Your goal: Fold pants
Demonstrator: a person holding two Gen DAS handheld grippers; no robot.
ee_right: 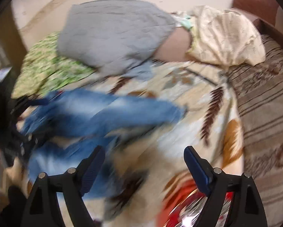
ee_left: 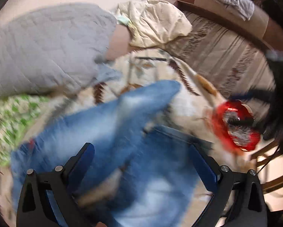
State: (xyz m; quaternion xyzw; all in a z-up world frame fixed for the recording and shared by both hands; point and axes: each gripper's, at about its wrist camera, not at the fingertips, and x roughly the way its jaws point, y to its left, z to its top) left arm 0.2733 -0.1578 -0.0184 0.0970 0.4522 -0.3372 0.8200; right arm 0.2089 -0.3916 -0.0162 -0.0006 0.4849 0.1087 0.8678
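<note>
Blue jeans (ee_left: 107,124) lie crumpled on a leaf-patterned bedspread (ee_left: 152,70), blurred by motion. My left gripper (ee_left: 141,147) is open, jaws wide apart, hovering right over the jeans. In the right wrist view the jeans (ee_right: 96,113) lie at centre left with one leg reaching right. My right gripper (ee_right: 143,157) is open and empty over the bedspread (ee_right: 194,87), just right of the jeans. The left gripper (ee_right: 18,132) shows as a dark blur at the left edge of the jeans.
A grey quilted blanket (ee_left: 45,47) and a cream pillow (ee_left: 156,22) lie behind the jeans. A green-patterned cloth (ee_left: 11,117) is at left. A red shiny packet (ee_left: 234,124) lies at right. A brown striped cover (ee_right: 266,98) and headboard (ee_left: 236,5) border the right.
</note>
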